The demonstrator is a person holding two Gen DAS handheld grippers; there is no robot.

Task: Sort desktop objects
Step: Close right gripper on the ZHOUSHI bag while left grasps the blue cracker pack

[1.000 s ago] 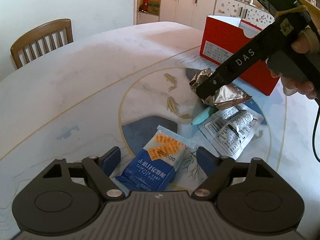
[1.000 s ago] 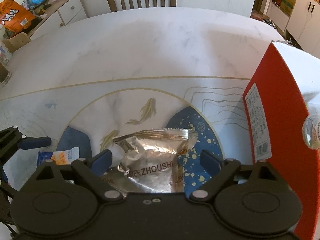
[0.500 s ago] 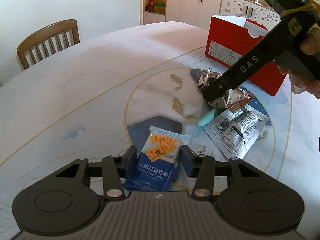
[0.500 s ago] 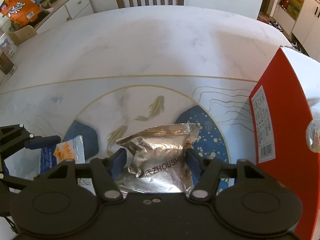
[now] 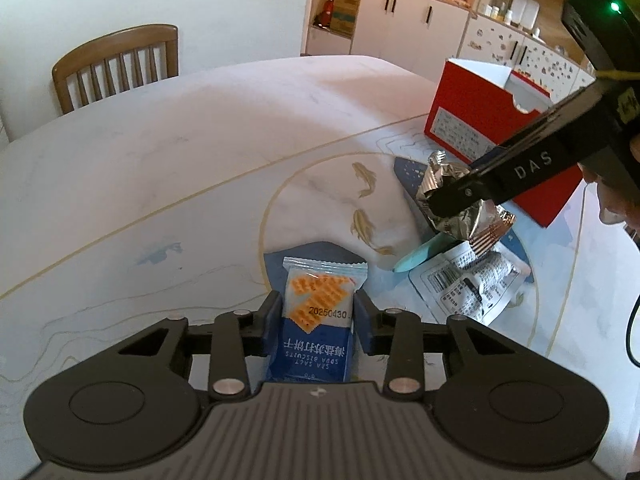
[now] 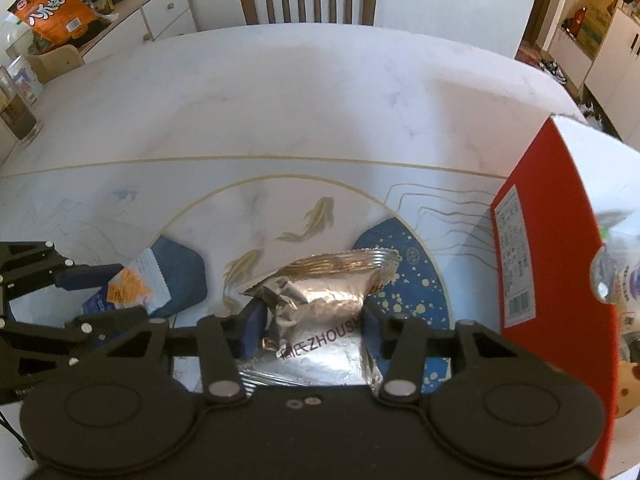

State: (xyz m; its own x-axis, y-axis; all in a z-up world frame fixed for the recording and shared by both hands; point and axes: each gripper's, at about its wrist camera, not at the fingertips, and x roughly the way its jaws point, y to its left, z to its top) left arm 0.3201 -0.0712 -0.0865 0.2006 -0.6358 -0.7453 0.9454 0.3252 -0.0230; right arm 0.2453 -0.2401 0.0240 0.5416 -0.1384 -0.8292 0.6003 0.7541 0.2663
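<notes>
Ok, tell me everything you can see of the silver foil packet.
The silver foil packet is a crinkled, shiny metallic pouch with a ribbed sealed edge at its far end and dark lettering reading ZHOUSH. It is crumpled and pinched between the right gripper, whose jaws have just been closing and now press its sides. It sits over the table's blue patch, beside the red box.
</notes>
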